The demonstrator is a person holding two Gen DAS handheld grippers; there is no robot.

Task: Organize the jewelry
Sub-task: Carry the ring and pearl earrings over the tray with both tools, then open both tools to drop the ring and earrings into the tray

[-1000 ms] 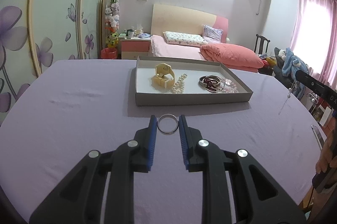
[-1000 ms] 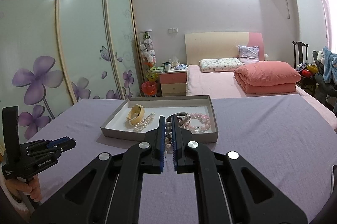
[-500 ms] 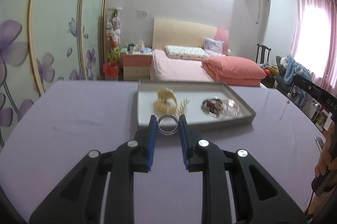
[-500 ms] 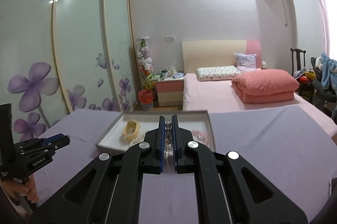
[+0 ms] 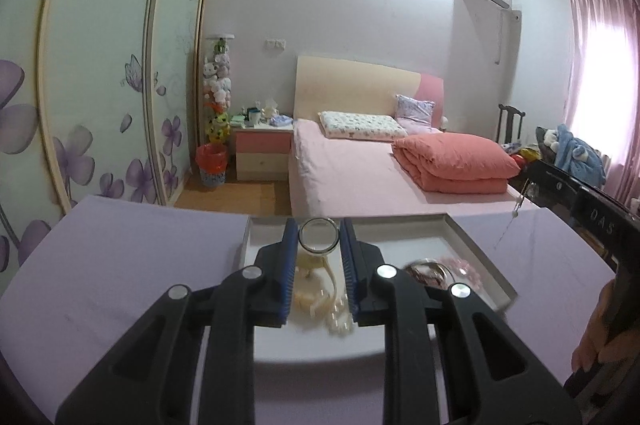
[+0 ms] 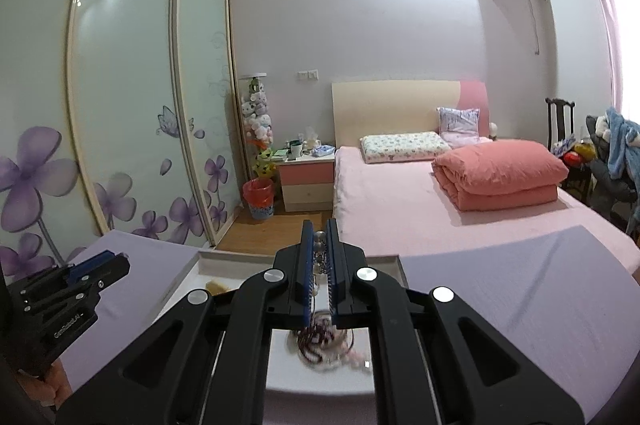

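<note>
Over tray (image 5: 476,241) on lilac tabletop (image 5: 132,257): silver ring (image 5: 319,237) pinched in left claw (image 5: 319,245), beaded chain (image 6: 319,257) pinched in right claw (image 6: 319,249). Bracelets, pearls already stowed; both pieces not yet released.

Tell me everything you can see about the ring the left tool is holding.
The ring is a plain, shiny, silver-looking metal band with no stone visible. It stands on edge, its opening facing the camera, pinched from both sides between the blue ribbed pads of the left tool near their tips. Nothing else touches it. It hangs in the air above the tray, over the end that holds the cream bracelet. Any engraving is too small to tell.
</note>
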